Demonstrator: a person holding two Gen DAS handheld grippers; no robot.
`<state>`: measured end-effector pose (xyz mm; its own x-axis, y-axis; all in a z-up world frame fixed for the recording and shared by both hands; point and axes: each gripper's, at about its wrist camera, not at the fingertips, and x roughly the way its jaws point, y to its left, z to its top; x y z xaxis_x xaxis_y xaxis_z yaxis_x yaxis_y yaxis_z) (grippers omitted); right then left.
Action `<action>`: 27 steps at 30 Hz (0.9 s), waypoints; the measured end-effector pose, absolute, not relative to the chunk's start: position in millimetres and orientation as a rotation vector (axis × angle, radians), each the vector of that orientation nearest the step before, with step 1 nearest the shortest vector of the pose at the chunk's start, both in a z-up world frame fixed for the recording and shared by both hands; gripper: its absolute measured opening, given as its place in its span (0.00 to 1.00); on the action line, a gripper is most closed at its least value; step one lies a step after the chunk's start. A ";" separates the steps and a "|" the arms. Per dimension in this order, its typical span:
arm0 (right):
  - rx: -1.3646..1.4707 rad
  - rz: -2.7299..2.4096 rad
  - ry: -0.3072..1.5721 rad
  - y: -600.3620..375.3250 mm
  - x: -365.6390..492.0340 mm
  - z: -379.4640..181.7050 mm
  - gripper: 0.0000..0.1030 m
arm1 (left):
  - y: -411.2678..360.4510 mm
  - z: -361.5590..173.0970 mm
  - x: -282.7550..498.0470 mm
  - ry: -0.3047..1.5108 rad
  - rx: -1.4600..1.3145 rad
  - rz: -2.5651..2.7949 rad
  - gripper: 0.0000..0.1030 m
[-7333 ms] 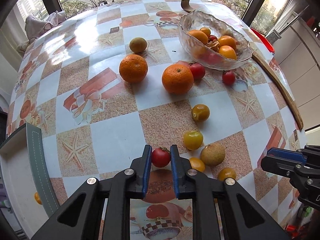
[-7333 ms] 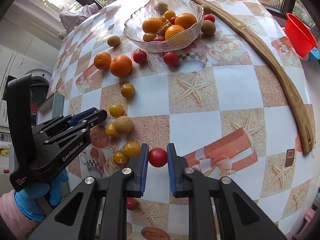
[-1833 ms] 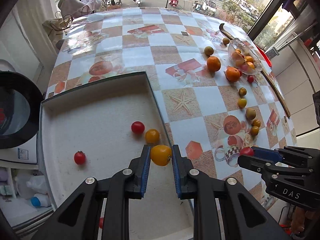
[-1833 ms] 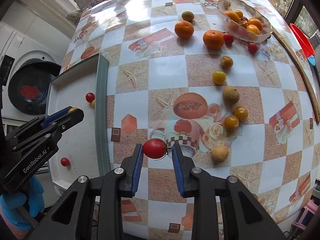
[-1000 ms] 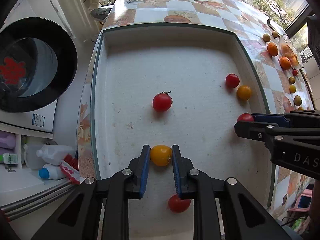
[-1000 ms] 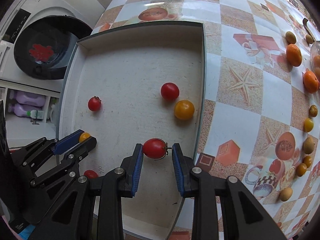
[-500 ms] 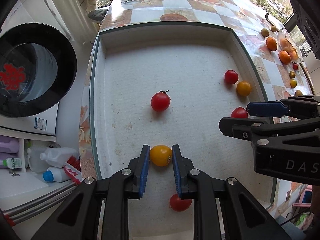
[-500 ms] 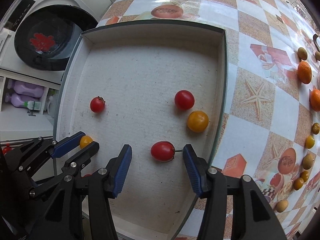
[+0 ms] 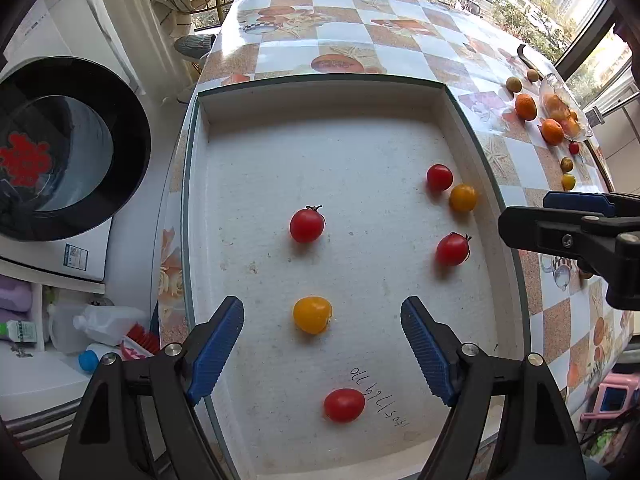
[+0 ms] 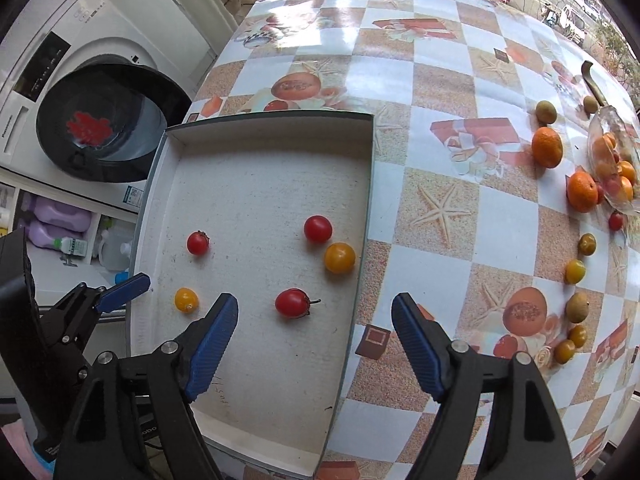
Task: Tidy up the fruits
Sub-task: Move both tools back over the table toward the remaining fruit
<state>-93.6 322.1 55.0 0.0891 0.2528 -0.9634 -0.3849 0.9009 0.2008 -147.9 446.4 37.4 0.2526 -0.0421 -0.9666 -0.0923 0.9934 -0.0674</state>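
Observation:
A white tray (image 9: 320,104) (image 10: 264,124) holds several cherry tomatoes. My left gripper (image 9: 322,344) is open above a yellow tomato (image 9: 312,314) lying on the tray floor; the same tomato shows in the right wrist view (image 10: 186,300). My right gripper (image 10: 314,336) is open just behind a red tomato with a stem (image 10: 293,303), also seen in the left wrist view (image 9: 452,249). Other red tomatoes (image 9: 306,225) (image 9: 344,405) and a red and yellow pair (image 9: 439,177) (image 9: 463,197) lie in the tray.
Oranges (image 10: 547,147), small yellow and brown fruits (image 10: 575,271) and a glass bowl (image 10: 612,152) of fruit sit on the checked tablecloth at the right. A washing machine (image 10: 100,120) and bottles stand left of the table edge.
Both grippers opened. The left let go of the yellow tomato and the right let go of the red tomato; both now lie on the tray floor.

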 end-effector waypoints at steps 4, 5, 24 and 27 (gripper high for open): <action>-0.087 0.419 1.415 294.6 -95.8 53.6 0.80 | 435.6 47.4 -140.3 1.313 -0.099 0.013 0.79; -0.078 0.401 1.417 286.5 -96.1 53.3 0.80 | 431.5 50.9 -137.5 1.309 -0.093 0.004 0.79; 0.134 -0.014 1.440 81.6 -103.4 37.7 0.80 | 281.0 76.3 -68.9 1.268 0.080 -0.254 0.79; 0.122 -0.030 1.445 62.9 -103.7 32.1 0.80 | 255.1 67.4 -60.8 1.279 0.114 -0.290 0.79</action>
<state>-103.7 62.9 32.1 0.1264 0.0531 -0.9906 0.0947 0.9934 0.0654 -60.8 255.1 67.4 0.2570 -0.1500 -0.9547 0.2759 0.9582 -0.0762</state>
